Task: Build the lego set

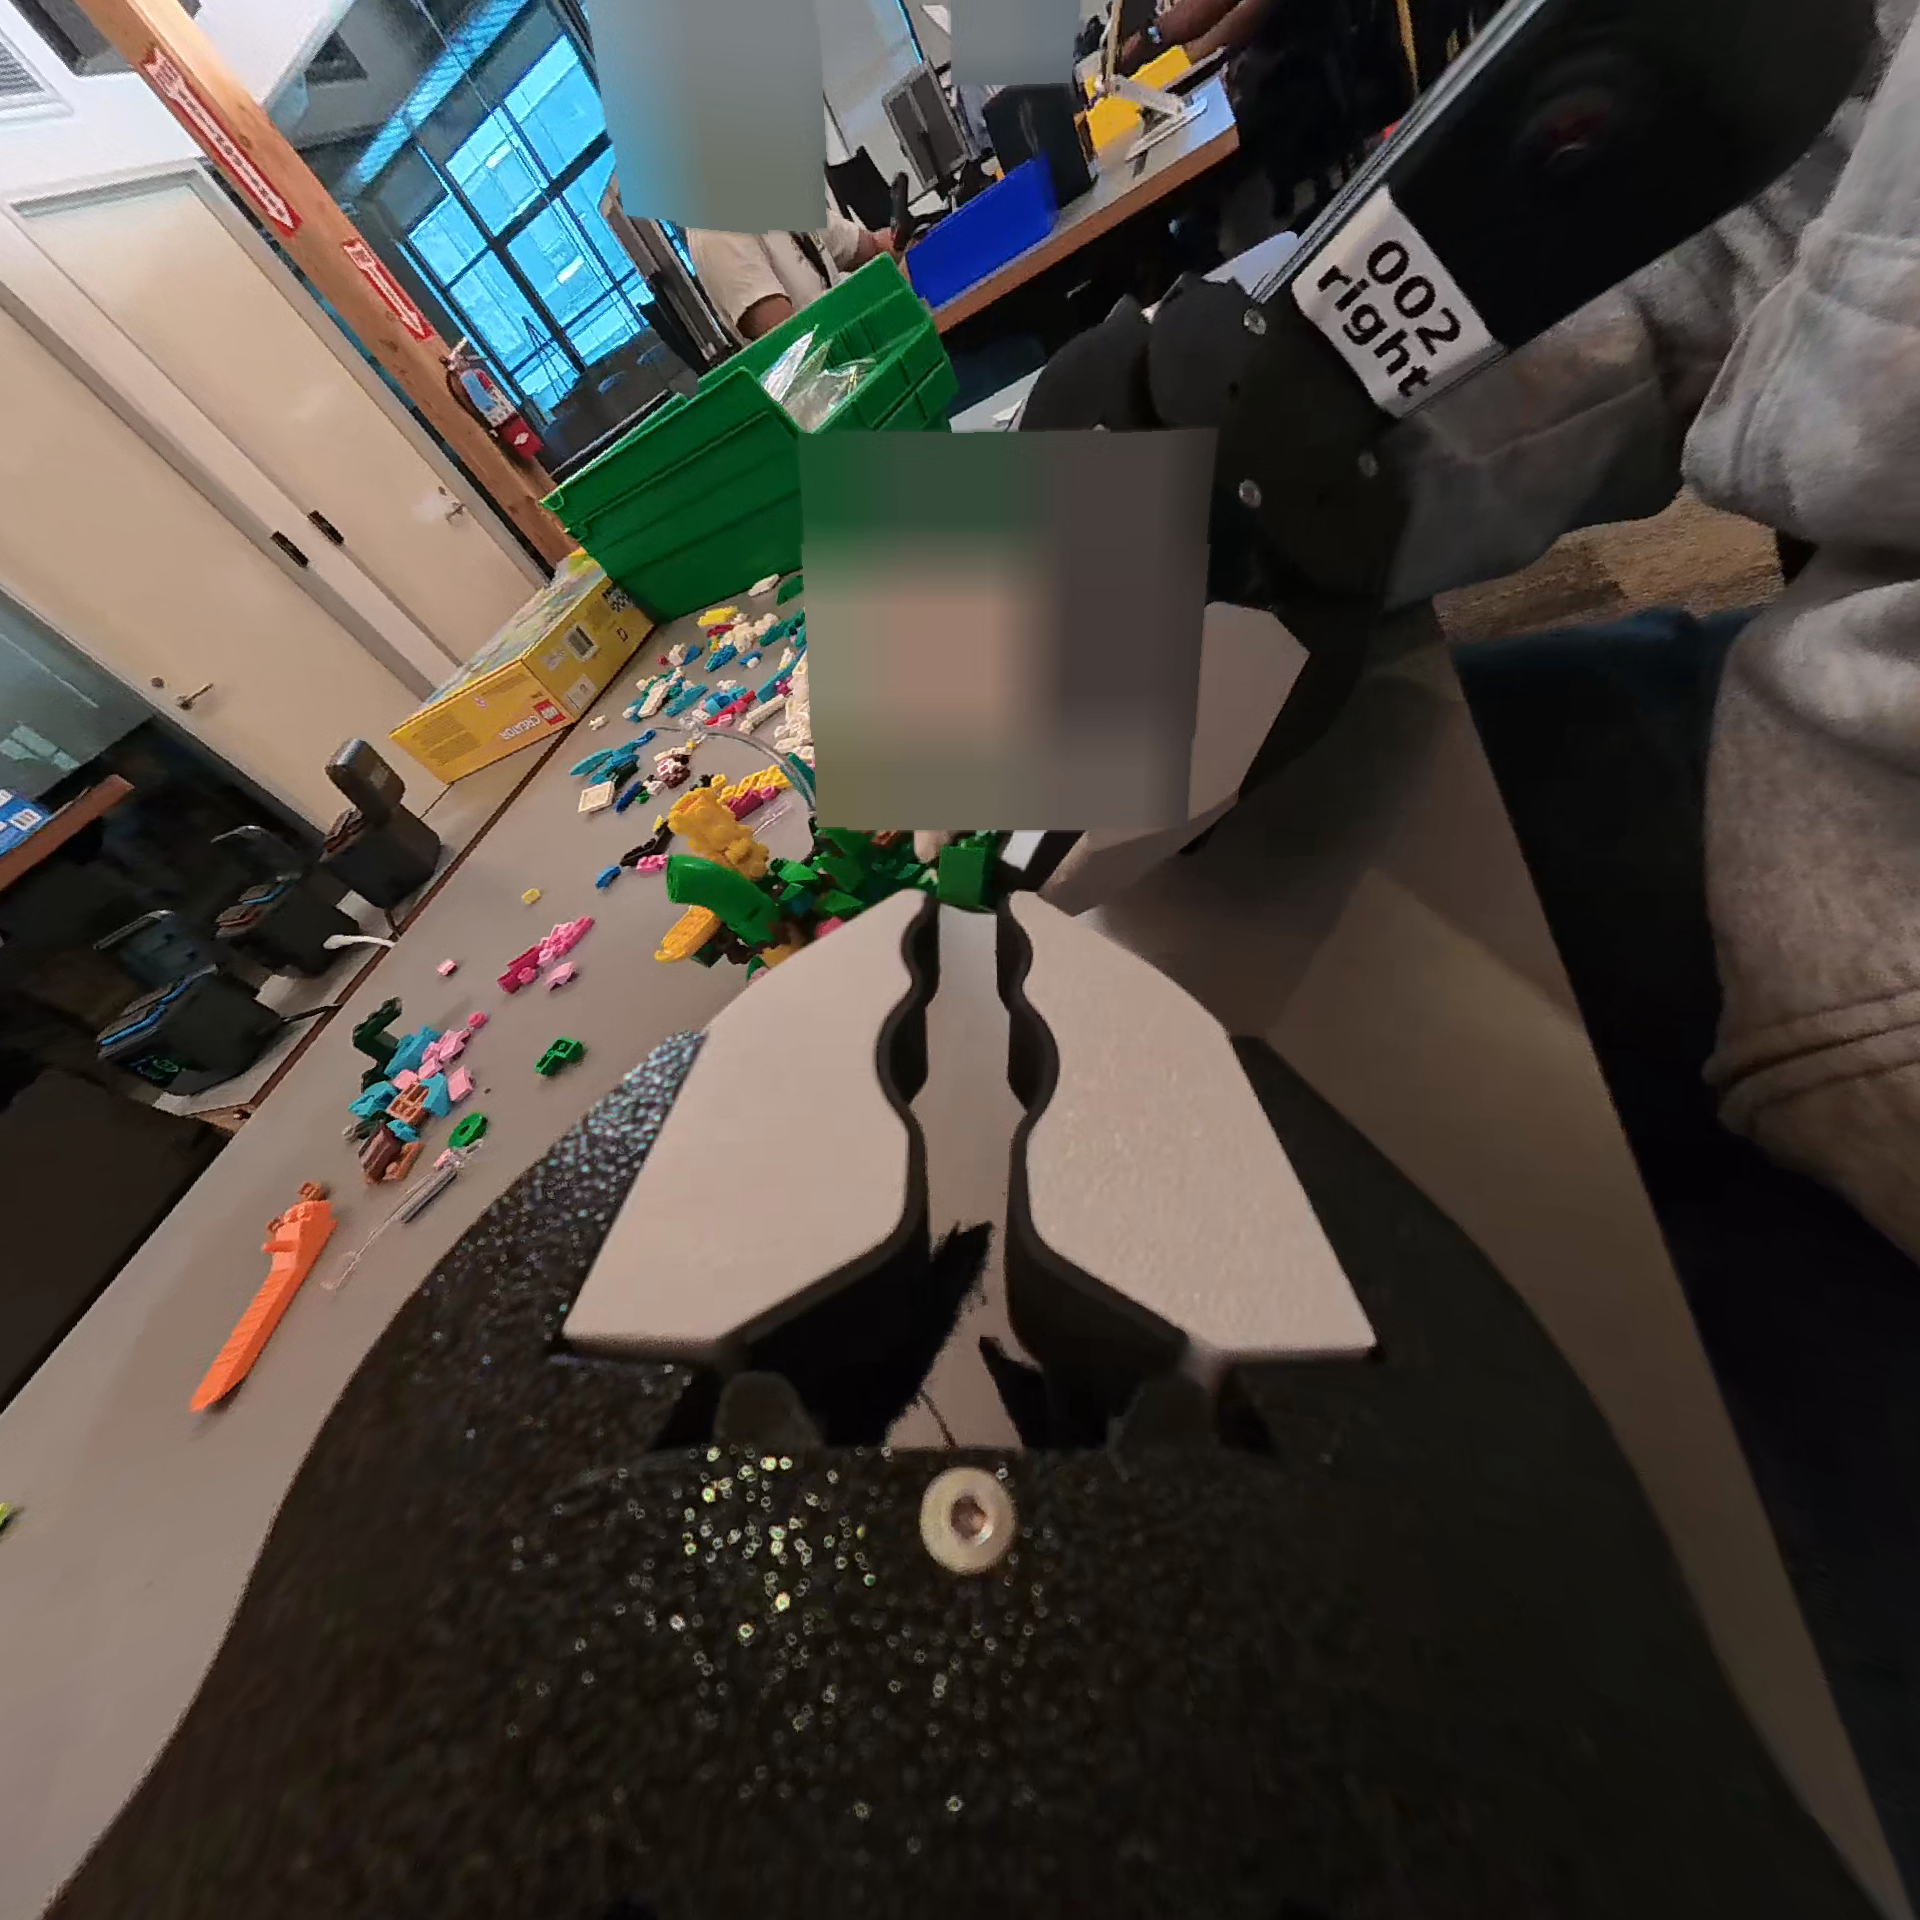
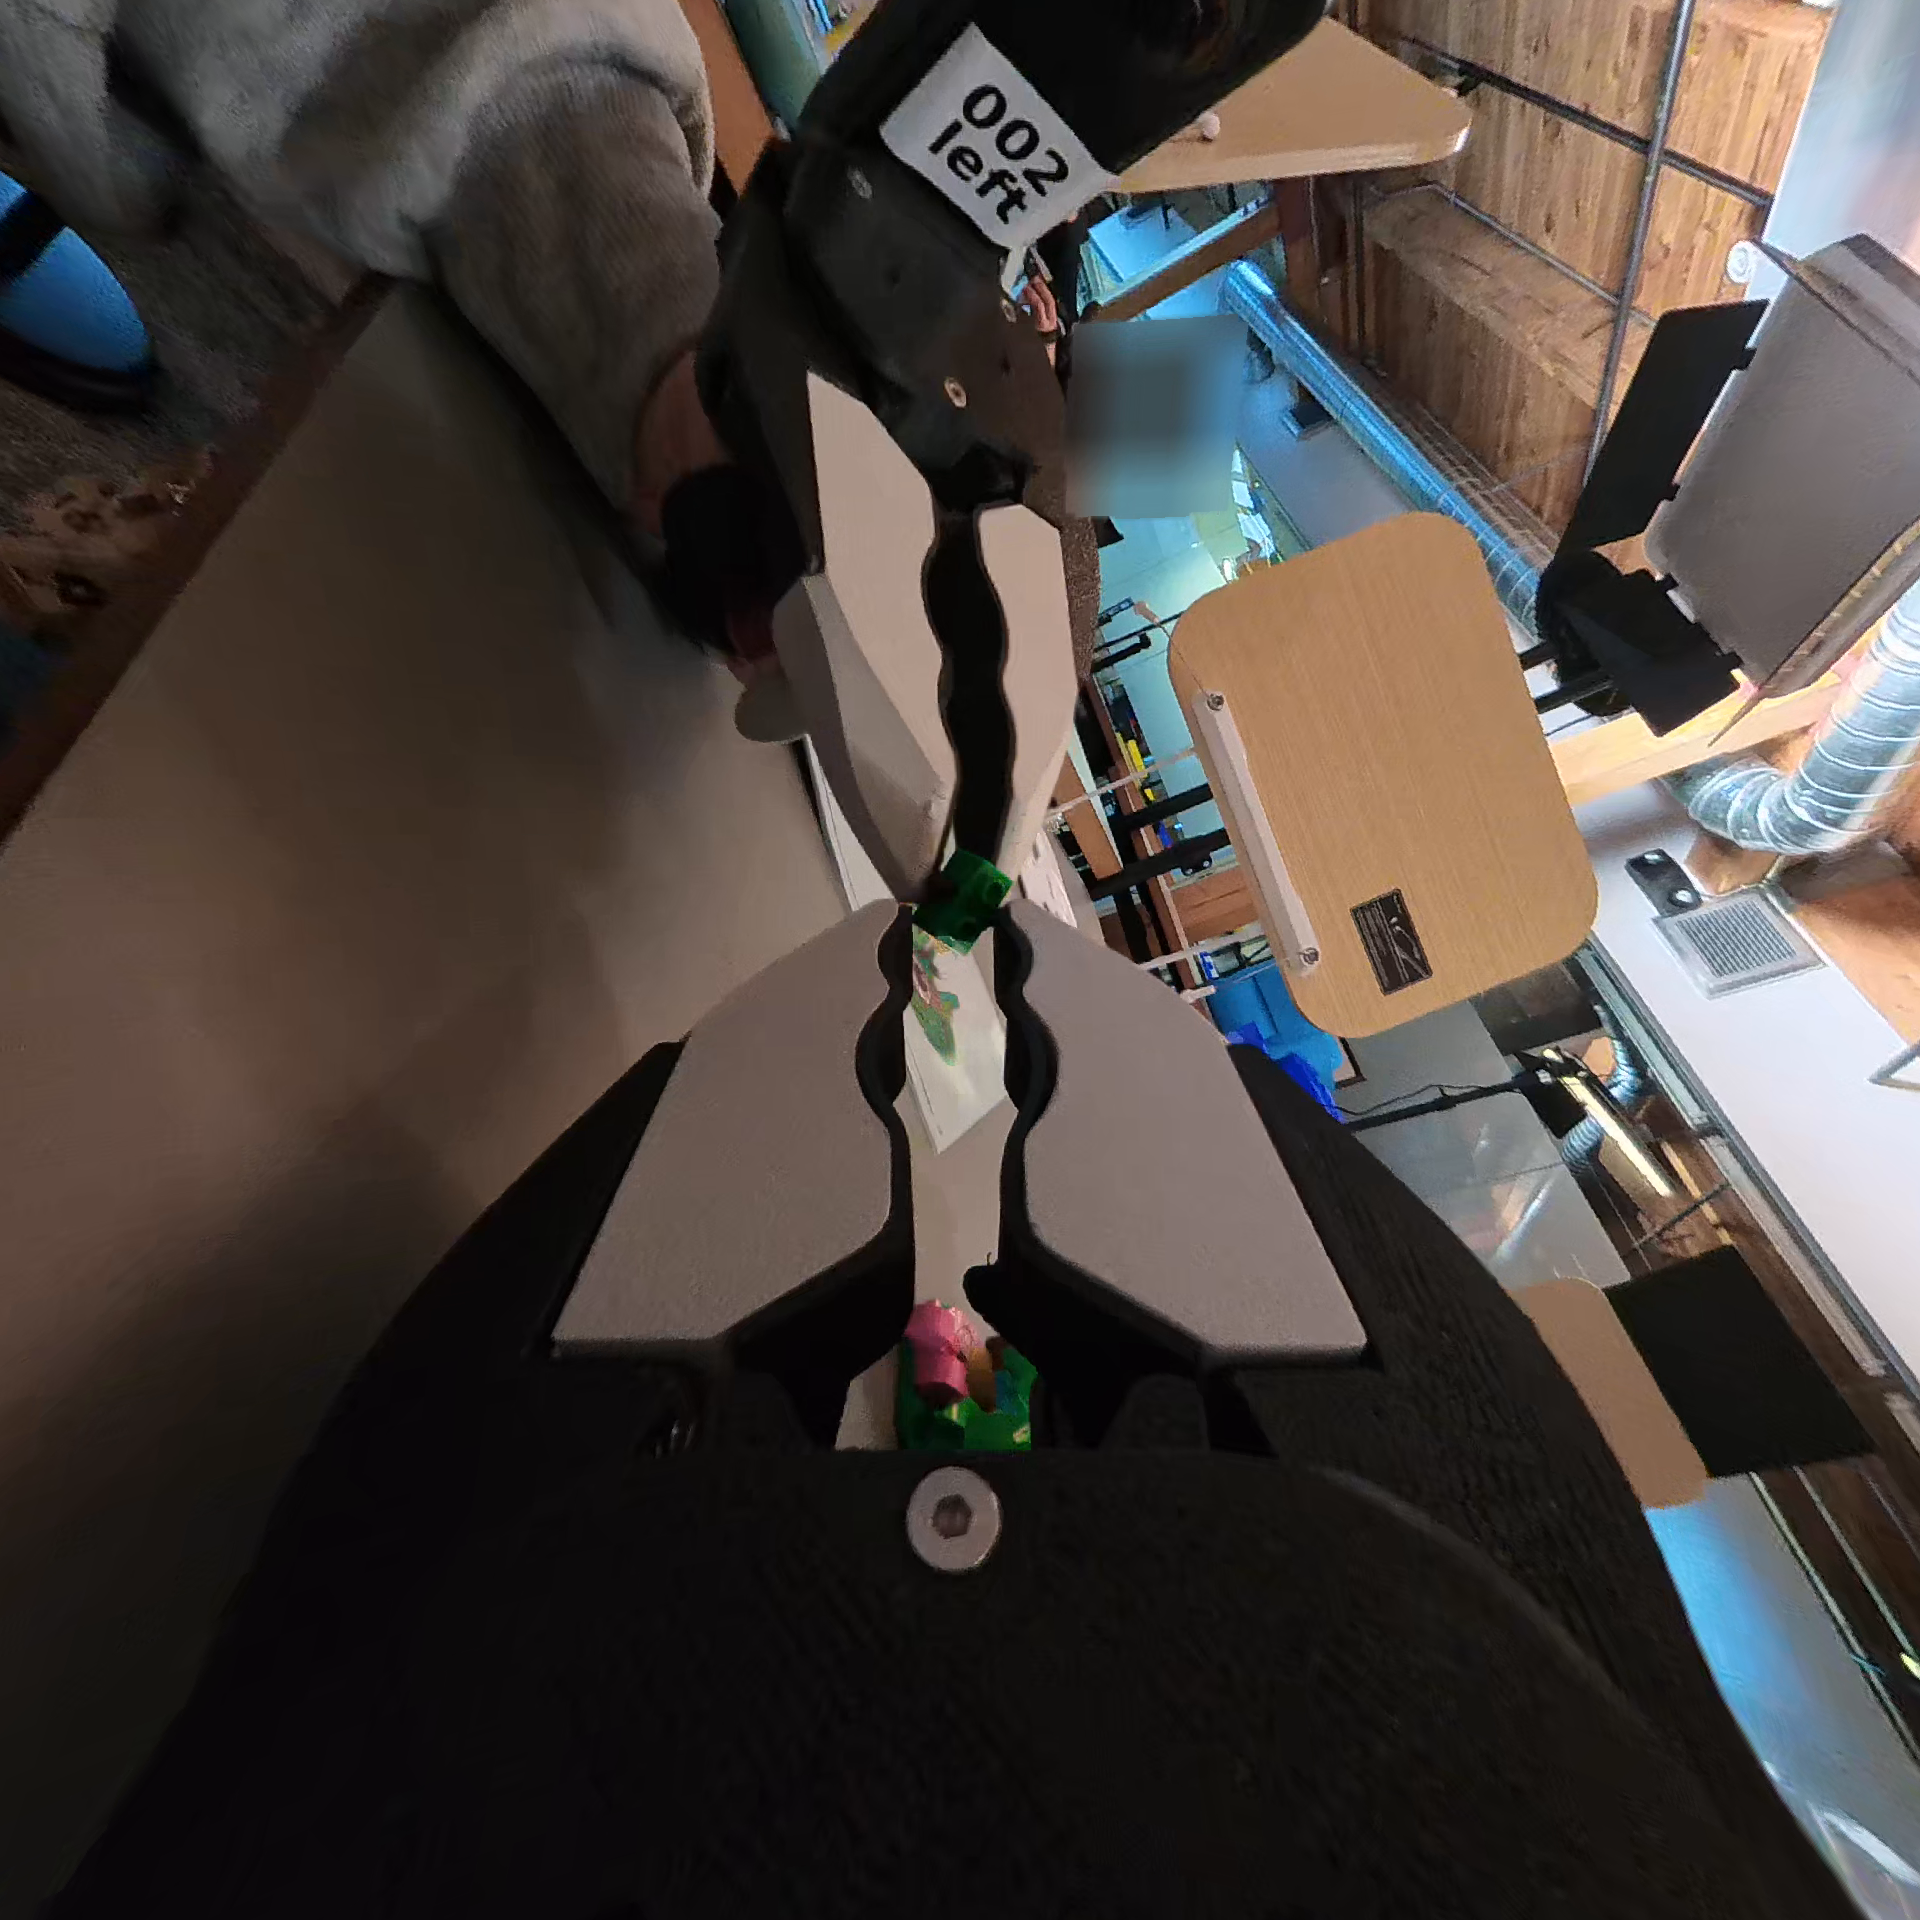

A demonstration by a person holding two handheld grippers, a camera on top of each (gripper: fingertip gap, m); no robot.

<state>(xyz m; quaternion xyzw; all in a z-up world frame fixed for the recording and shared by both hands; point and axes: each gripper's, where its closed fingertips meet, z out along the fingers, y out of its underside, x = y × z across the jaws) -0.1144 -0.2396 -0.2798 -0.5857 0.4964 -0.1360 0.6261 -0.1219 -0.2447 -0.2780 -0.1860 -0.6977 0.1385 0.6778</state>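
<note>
Both tongs are met tip to tip above the desk (image 1: 499,1039) on one small green brick (image 2: 961,902): the left tongs (image 2: 961,868) are seen clenched on its far end, the right tongs (image 2: 948,927) on its near end, so the brick lies straight ahead of each, a green brick model (image 1: 790,894) being seen just beyond

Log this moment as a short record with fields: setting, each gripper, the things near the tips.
setting: grey table strewn with loose toy bricks
left gripper: closed on a small green brick
right gripper: closed on the same green brick, tip to tip with the left
nearby: green and yellow brick model, orange brick separator, yellow box, green bins
</note>
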